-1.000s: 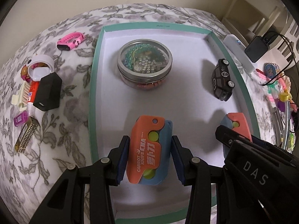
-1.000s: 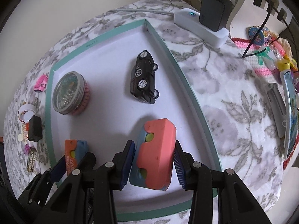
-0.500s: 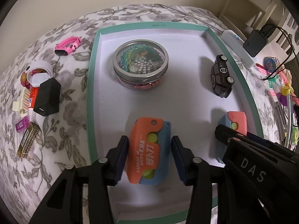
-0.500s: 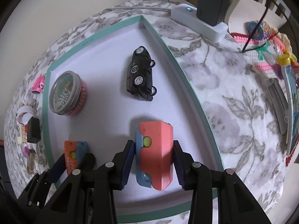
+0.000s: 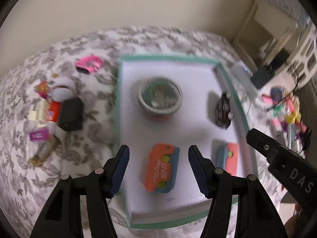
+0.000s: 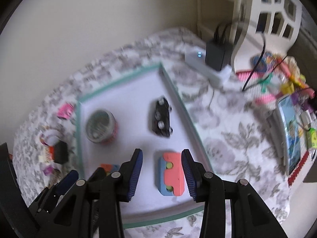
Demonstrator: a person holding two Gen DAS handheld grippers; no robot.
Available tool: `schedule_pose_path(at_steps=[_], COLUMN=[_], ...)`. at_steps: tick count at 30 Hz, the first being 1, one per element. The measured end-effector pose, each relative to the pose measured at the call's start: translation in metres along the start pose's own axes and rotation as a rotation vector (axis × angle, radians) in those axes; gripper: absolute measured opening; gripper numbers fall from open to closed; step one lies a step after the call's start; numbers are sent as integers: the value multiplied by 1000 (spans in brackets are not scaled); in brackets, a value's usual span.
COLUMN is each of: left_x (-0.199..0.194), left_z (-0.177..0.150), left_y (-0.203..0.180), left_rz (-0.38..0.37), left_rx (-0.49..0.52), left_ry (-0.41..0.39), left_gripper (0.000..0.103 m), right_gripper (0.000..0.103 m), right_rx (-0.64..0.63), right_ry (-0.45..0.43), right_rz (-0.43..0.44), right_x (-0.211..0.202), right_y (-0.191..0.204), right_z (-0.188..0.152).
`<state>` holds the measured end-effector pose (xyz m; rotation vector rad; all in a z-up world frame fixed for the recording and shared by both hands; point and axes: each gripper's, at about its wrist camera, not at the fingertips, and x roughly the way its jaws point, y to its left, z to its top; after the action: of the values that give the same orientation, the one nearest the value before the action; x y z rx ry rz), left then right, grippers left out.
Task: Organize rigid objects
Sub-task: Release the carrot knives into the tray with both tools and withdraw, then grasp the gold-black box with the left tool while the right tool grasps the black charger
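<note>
Teal-rimmed and shallow, the white tray sits on a floral bedspread and takes the hard toys. The left claw hangs above the orange carrot-knife toy, its jaws opening with the toy lying flat on the tray floor between and below them, pads clear of it. The right claw also stands apart, gripping nothing, over the coral and blue toy set just inside the tray's right wall. Beyond the claws, the bead jar and black toy car leave bare floor mid-tray. Left of the left claw, loose items wait: a black block and pink band, I'd guess next.
</note>
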<state>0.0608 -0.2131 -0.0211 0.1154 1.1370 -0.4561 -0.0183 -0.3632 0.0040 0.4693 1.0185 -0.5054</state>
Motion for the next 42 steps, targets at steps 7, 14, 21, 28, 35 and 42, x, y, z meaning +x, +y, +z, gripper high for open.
schedule_pose_path(at_steps=[7,14,21,28,35,42], left_x=[-41,-59,-58,-52,-48,-44], left_z=[10,7,-3,-14,-21,-28], left_y=[48,108,152,185,207,227], left_rz=[41,132,180,215,218,257], left_rx=[-133,-262,-365,-428,-480,-517], left_ry=[-113,-160,-156,-134,-117,-115], left_gripper=[74,87,89,97,98,103], right_gripper=[60,71,78,86,95,100], right_rx=[0,-45,-122,-193,-248,-286], right_ry=[-89,-68,-57,-54,-40,-30], right_rz=[76,108,152,180,191,198], right_x=[-23,-11,-2,3,9,15], right_y=[15,36,65,94,118,138], right_z=[3,-6,-15,-26,-37,-43])
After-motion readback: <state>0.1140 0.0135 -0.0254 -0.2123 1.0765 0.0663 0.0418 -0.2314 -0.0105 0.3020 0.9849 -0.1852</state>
